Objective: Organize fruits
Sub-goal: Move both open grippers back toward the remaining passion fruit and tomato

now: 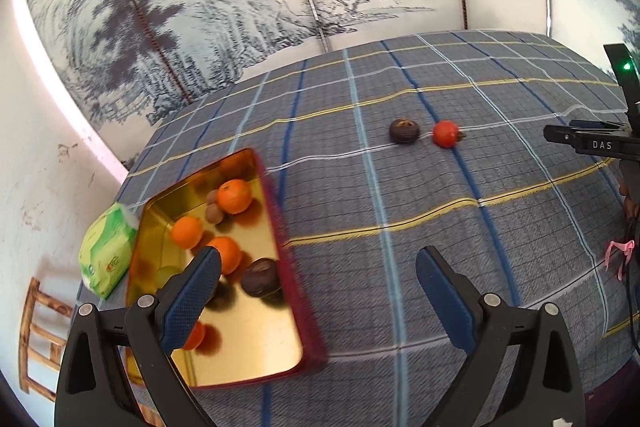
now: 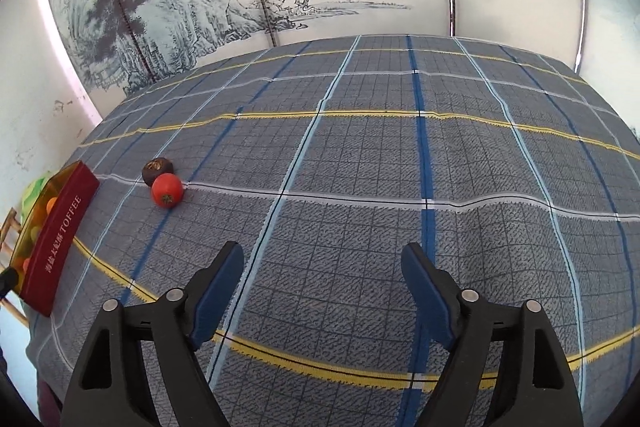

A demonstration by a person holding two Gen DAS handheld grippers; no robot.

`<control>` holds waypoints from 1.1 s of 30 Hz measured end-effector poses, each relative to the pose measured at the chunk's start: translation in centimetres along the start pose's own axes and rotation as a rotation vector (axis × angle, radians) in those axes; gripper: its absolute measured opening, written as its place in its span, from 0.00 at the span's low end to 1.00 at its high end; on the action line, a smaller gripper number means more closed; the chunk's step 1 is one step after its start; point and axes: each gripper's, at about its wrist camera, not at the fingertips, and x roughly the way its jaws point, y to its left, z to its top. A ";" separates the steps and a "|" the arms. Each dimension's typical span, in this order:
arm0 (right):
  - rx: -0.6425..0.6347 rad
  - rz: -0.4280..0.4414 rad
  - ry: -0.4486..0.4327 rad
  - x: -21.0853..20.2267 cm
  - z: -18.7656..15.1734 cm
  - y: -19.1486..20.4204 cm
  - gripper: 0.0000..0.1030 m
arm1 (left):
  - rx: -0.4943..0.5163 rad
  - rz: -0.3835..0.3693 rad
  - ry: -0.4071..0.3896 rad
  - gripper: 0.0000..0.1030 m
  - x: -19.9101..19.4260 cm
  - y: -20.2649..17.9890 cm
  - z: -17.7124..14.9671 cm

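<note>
On the plaid tabletop (image 2: 360,155), both claws gape empty.
Left claw (image 1: 320,279) hovers beside the toffee tin (image 1: 296,291); right claw (image 2: 322,267) faces a red fruit (image 2: 167,190) touching a brown one (image 2: 157,169).

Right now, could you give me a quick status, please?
Left gripper, right gripper open, empty. Red fruit, brown fruit outside tin. Path clear.
</note>
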 end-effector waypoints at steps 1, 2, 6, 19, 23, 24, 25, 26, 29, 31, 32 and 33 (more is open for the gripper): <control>0.004 0.004 0.002 0.0 0.0 0.0 0.80 | 0.003 -0.003 0.004 0.94 0.2 -0.2 0.2; 0.008 0.006 0.002 0.0 0.0 0.0 0.81 | 0.006 -0.006 0.008 0.94 0.4 -0.5 0.4; 0.034 0.013 -0.005 -0.1 -0.1 -0.5 0.84 | 0.022 -0.020 0.032 0.94 1.6 -1.9 1.0; 0.048 0.049 0.010 0.2 -0.1 -0.6 0.88 | -0.062 -0.157 0.103 0.94 6.6 -2.3 5.2; 0.058 0.063 0.001 0.0 -0.2 -0.8 0.88 | -0.129 -0.190 0.122 0.94 8.9 -1.8 7.5; 0.058 0.068 0.001 0.0 -0.2 -0.8 0.89 | -0.143 -0.202 0.128 0.94 9.4 -1.8 7.9; 0.057 0.071 0.001 -0.1 -0.2 -0.9 0.89 | -0.157 -0.217 0.136 0.94 10.1 -1.8 8.5; 0.057 0.073 0.002 0.0 -0.2 -0.8 0.89 | -0.169 -0.229 0.141 0.92 10.7 -2.1 9.1; 0.054 0.084 0.007 0.1 -0.2 -0.7 0.89 | -0.168 -0.239 0.139 0.89 12.1 -3.0 10.6; 0.051 0.092 0.008 0.1 -0.2 -0.7 0.89 | -0.171 -0.232 0.149 0.84 13.5 -3.7 11.5; 0.051 0.096 0.007 0.1 -0.3 -0.6 0.89 | -0.181 -0.231 0.160 0.78 14.2 -3.9 11.8; 0.051 0.100 0.006 0.0 -0.3 -0.7 0.89 | -0.196 -0.237 0.173 0.76 14.9 -4.0 12.0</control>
